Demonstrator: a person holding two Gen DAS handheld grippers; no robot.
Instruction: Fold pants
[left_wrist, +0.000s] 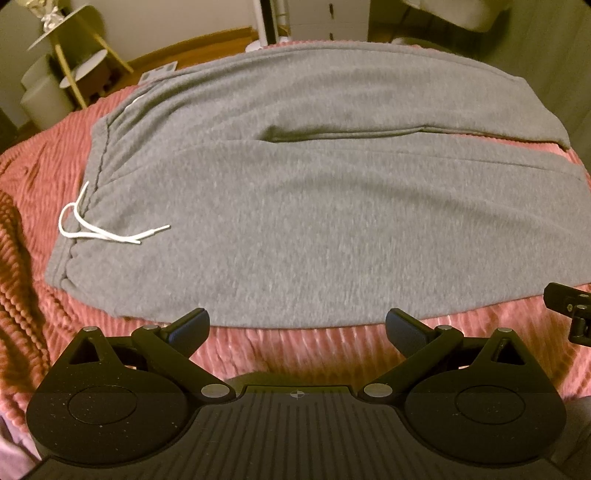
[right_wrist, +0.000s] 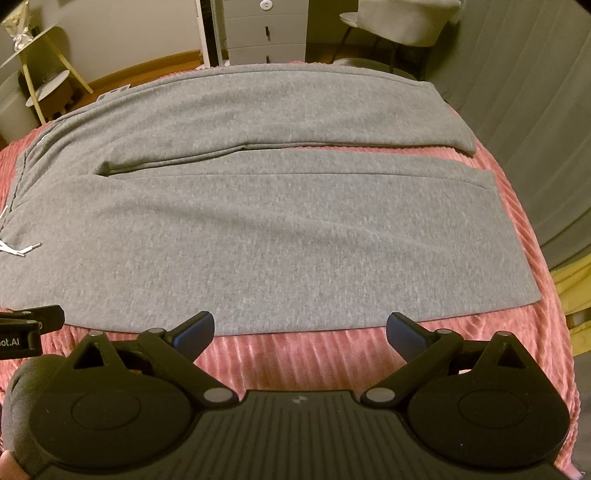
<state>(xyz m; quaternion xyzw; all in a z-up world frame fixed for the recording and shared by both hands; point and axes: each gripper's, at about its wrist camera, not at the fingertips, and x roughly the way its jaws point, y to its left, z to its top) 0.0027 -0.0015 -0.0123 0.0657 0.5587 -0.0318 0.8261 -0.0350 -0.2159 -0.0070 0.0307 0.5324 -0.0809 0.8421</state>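
Gray sweatpants (left_wrist: 295, 221) lie spread flat on a bed w/ a ribbed pink blanket (left_wrist: 295, 354), both legs side by side, nothing folded yet by the look of it. We see them dead ahead of both sets of jaws: the near side edge of the near leg sits just beyond the fingertips in each view, not touched. Left gripper (left_wrist: 297, 326) hovers w/ jaws wide apart and empty, over bare blanket; right gripper (right_wrist: 300, 328) likewise, jaws wide apart, holding nothing. Relative to the left jaws, the waistband (left_wrist: 74, 229) is ahead and off to the left, its white drawstring (left_wrist: 103, 230) lying loose on the fabric; relative to the right jaws, the near cuff edge (right_wrist: 509, 236) is ahead and to the right, the far leg (right_wrist: 277, 114) beyond it, a narrow strip of blanket showing between the legs toward the cuffs. We judge the cloth soft, thick fleece-type knit: light, limp, no stiffness, grippy rather than slick, likely to sag and drag on the ribbed blanket if lifted at one spot only. Best hold, in our view: pinch the near side edge at two well-apart spots, one approx. at the waistband corner, one approx. at the cuff corner, taking both layers, then carry it over the far leg. Drawstring may snag, so keep clear.
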